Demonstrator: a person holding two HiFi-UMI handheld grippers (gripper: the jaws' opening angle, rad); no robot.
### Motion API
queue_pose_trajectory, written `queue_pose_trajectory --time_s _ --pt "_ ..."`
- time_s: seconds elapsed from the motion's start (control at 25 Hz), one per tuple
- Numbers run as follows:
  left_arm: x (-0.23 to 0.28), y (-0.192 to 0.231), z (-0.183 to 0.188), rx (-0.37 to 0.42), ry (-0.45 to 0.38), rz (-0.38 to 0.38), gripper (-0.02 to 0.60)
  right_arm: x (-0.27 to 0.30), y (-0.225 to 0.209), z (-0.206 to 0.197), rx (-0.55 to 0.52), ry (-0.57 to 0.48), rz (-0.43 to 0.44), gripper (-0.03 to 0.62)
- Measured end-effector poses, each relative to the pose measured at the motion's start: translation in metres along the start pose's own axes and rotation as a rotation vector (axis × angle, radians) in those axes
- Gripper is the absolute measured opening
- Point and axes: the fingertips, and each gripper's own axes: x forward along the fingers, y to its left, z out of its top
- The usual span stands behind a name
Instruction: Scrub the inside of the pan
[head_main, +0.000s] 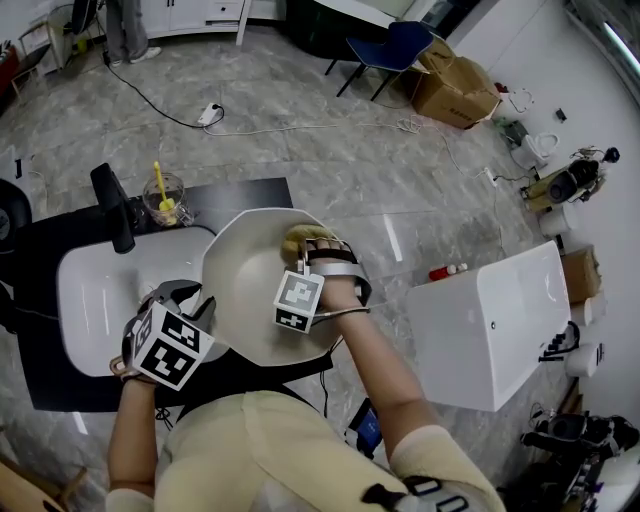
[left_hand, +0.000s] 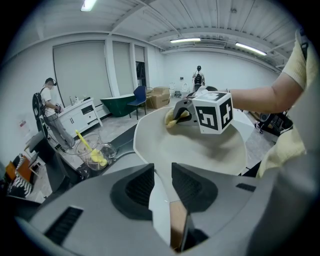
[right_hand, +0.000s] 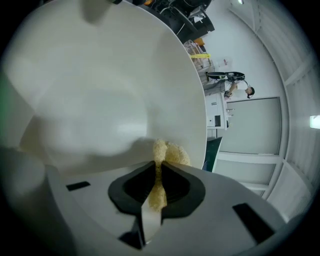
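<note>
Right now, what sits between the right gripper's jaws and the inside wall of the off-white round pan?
A yellow scrubbing sponge, pinched in the right gripper, presses on the off-white round pan; the right gripper view shows it.

No legible text or numbers.
</note>
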Motion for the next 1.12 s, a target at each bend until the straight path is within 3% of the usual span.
queue_pose_trajectory --time_s 0.36,0.64,0.88,1.12 --pt "0.0 -0.002 0.0 -0.004 -0.004 0.002 0.114 -0.009 -0.021 0.034 0.151 -0.218 -0.13 0.044" --pt "-0.002 -0.002 0.001 -0.005 -0.004 0.007 0.112 -0.048 -0.044 0.046 0.538 -0.449 -0.075 0.044" --pt "-0.002 -0.001 0.0 -0.005 -0.005 0.012 0.11 -0.053 -0.042 0.035 0.635 -0.403 -0.049 0.044" --pt "-0.002 -0.001 0.001 -0.004 -0.006 0.014 0.11 -0.028 -0.015 0.016 0.633 -0.212 0.038 0.044"
